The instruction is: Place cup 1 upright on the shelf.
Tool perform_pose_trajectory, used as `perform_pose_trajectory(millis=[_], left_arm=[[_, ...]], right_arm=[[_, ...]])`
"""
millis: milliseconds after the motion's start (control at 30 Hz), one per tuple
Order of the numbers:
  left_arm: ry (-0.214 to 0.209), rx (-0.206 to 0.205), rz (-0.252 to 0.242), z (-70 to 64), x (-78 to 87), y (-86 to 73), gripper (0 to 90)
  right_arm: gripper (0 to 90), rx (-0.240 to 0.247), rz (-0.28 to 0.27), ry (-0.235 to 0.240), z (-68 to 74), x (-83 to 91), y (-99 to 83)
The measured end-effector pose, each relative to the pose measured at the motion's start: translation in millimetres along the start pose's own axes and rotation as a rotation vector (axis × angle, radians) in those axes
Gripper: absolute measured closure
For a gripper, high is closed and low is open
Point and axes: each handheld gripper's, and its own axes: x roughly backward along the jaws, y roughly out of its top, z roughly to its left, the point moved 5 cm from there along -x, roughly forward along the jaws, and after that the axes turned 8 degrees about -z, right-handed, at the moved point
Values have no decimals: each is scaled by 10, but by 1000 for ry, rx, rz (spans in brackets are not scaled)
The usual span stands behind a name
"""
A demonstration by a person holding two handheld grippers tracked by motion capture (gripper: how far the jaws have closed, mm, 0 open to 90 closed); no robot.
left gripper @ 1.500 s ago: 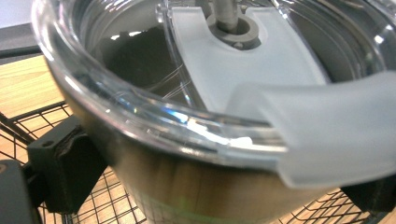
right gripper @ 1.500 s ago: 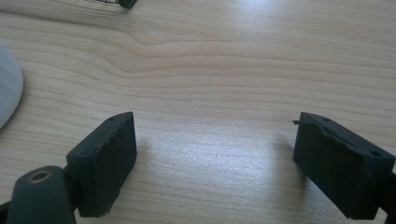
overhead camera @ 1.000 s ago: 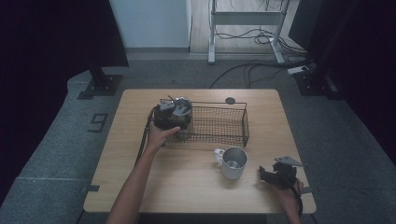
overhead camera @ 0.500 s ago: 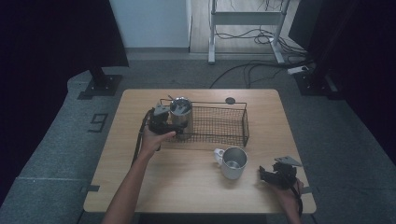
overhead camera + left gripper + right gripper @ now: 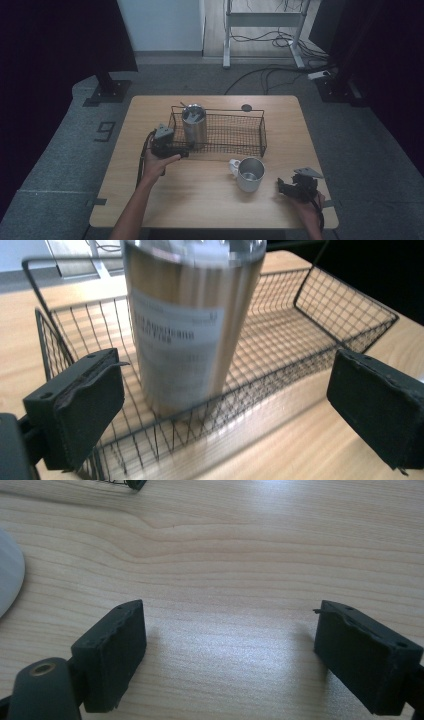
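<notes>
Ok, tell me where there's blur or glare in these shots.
Left gripper view: the steel tumbler and the wire basket are smeared by blur, the label unreadable. Right gripper view: a soft sheen on the table, jaws sharp. High view: dim surroundings, no obvious glare.

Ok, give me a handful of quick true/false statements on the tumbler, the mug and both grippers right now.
1. The steel tumbler stands upright in the wire basket. True.
2. The left gripper is clamped on the tumbler. False: its jaws are open, the tumbler beyond them.
3. The mug is inside the basket. False: it stands on the table in front of it.
4. The right gripper is open and holds nothing. True.
</notes>
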Motion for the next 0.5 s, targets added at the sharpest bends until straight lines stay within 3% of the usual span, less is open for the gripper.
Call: perform_pose_trajectory(millis=[100, 400, 500], left_arm=[[-18, 9, -2, -49, 94, -124, 27], [-22, 24, 15, -123, 238, -406, 50], [-20, 20, 38, -163, 284, -577, 52]], right_arm=[[130, 0, 0, 0, 0, 0, 0], [130, 0, 0, 0, 0, 0, 0], [130, 0, 0, 0, 0, 0, 0]])
